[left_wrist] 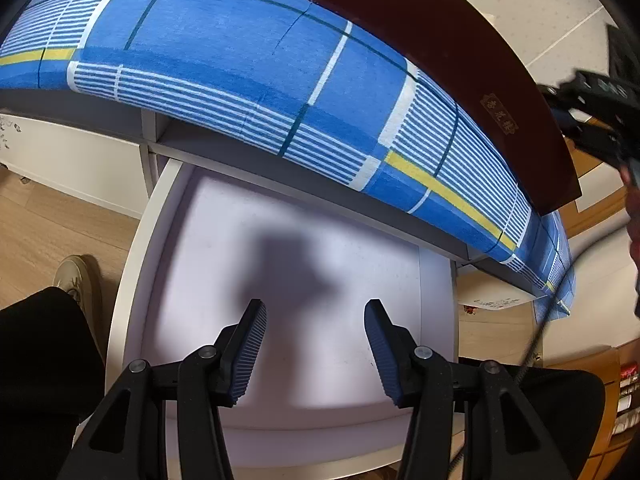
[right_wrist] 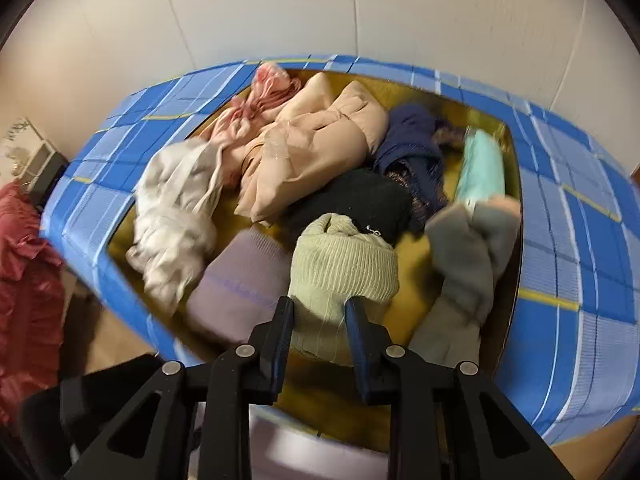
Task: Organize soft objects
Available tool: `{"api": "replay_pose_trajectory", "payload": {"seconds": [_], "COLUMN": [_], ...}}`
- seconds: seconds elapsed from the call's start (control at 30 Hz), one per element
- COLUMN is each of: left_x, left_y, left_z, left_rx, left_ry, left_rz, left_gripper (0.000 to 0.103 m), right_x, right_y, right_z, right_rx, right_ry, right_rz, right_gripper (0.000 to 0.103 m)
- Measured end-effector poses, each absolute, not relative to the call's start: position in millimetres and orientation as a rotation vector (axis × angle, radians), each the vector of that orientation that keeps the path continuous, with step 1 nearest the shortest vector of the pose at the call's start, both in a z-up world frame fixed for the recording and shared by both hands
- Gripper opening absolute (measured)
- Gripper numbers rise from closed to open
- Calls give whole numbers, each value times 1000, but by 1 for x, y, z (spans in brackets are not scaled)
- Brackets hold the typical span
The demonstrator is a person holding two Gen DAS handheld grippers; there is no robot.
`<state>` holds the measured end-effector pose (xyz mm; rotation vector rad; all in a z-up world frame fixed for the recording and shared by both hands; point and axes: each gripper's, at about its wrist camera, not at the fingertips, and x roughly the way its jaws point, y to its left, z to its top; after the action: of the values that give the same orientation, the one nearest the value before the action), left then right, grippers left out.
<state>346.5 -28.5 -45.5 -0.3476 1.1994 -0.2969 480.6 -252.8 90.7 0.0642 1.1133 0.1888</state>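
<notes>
Blue plaid cloth [right_wrist: 568,240] rings the gold tray [right_wrist: 416,256] heaped with soft garments, and the right gripper [right_wrist: 319,312] clenches the pale green knit [right_wrist: 344,264] there, while the left gripper [left_wrist: 316,320] hangs released over the bare drawer [left_wrist: 192,240], seemingly its destination

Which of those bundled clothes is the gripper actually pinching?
The pale green ribbed knit: the right gripper is shut on its lower end. The other bundles lie untouched.

Pale panelled walls [right_wrist: 260,8] and light wood floor [left_wrist: 36,216].
</notes>
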Motion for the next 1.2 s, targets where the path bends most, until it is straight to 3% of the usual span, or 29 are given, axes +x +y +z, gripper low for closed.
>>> {"api": "replay_pose_trajectory", "payload": {"seconds": [0.43,0.5,0.57,0.9,1.07,1.2], "left_x": [341,341,342,347,347,344], "left_y": [-33,-32,-30,-18,-21,-32], "left_z": [-17,-13,-10,2,10,26], "left_rx": [-287,-278,-277,-291,-285,-229], "left_ry": [1081,1061,1051,1025,1007,975], "left_rz": [-311,-304,-299,-278,-286,-311], "left_gripper": [51,51,51,51,51,51], "right_x": [460,466,483,604,585,561], "right_y": [-254,-250,-246,-204,-210,-233], "right_z": [115,125,133,106,88,104], "right_rx": [91,83,78,42,-105,5], "right_ry": [1021,990,972,1105,1151,1085], "right_rz": [251,251,232,168,143,194], "right_gripper": [30,50,54,55,54,56]}}
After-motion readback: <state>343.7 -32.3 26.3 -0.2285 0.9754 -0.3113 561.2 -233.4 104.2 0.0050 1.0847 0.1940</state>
